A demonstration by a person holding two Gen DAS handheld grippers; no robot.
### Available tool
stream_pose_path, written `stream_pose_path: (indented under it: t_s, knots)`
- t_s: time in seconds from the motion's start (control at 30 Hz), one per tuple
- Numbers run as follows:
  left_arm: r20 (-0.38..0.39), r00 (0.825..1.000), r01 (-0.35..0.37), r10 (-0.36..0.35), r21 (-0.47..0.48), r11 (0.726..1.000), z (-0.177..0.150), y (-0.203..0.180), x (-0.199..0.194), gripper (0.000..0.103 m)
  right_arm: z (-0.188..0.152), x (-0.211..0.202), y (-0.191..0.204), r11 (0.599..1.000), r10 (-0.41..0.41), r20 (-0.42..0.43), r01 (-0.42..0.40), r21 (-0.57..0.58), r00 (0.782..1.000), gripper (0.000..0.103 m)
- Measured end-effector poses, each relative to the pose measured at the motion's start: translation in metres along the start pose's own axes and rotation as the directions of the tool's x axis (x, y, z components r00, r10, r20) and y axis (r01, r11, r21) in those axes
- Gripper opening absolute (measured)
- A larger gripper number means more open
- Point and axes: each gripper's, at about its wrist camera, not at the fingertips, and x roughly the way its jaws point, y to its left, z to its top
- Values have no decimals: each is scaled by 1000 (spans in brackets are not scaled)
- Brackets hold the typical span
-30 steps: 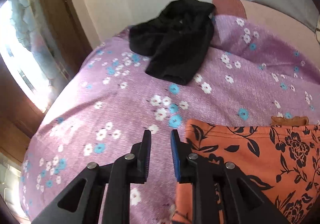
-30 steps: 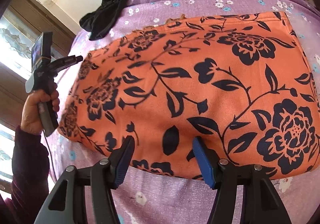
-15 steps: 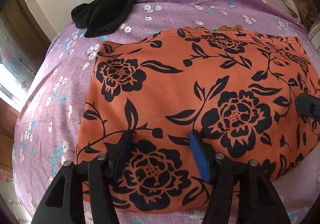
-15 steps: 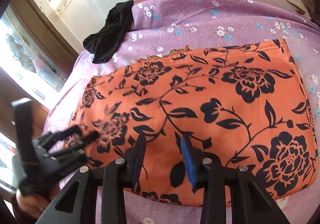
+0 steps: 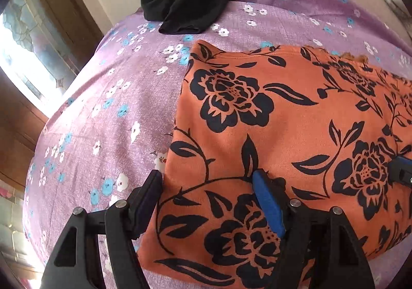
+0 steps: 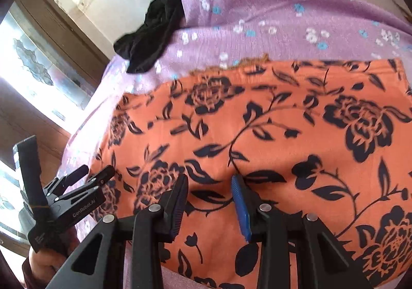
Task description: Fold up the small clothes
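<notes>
An orange cloth with black flowers lies folded flat on the purple flowered bedsheet. My left gripper straddles the cloth's left edge near its front corner. One finger is on the sheet and the blue-padded one on the cloth. Its jaws are opening and do not press the cloth. In the right wrist view the left gripper shows at the lower left. My right gripper sits on the cloth's near part, its narrow jaws pinching a small pucker of fabric. One of its pads peeks in at the right edge.
A crumpled black garment lies at the far edge of the bed by the pale wall. A bright window with wooden frame is to the left. A person's hand holds the left tool.
The left gripper came from the bare sheet onto the cloth's left edge and its jaws spread wide. The right gripper's jaws narrowed onto the cloth's near part.
</notes>
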Motion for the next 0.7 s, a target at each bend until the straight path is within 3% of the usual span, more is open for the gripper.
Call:
stream_pose_path:
  t_s: [0.07, 0.13, 0.27, 0.33, 0.4, 0.47, 0.57, 0.67, 0.7]
  knots:
    - [21, 999, -36, 35, 18, 999, 5, -1, -3, 81, -1, 5, -3, 1000, 2, 5, -2, -12, 1000, 37]
    - [34, 999, -24, 25, -18, 1000, 10, 4, -4, 81, 5, -4, -7, 1000, -15, -6, 15, 13, 1000, 37]
    - [144, 989, -25, 28, -24, 999, 19, 3, -21, 81, 16, -36, -46, 985, -153, 100, 144, 94, 983, 37]
    - [112, 994, -18, 14, 36, 999, 20, -7, -15, 81, 17, -35, -86, 958, -210, 42, 197, 210, 977, 35]
    - [33, 999, -9, 7, 71, 997, 17, -14, 3, 82, 16, -37, -114, 948, -127, 15, 117, 296, 992, 29]
    - [47, 999, 10, -12, 39, 999, 20, -9, 1, 83, 18, -57, -124, 929, -130, 34, 110, 354, 991, 30]
    - [25, 998, 66, -65, -35, 997, 26, 4, 2, 83, 20, -83, -131, 919, -240, 106, 191, 346, 965, 33]
    - [-14, 996, 84, -85, -67, 994, 23, 9, 13, 85, 13, -65, -155, 898, -166, -4, 153, 412, 986, 33]
    - [-12, 996, 83, -84, -66, 994, 22, 9, 13, 86, 13, -68, -157, 901, -165, 14, 145, 409, 986, 32]
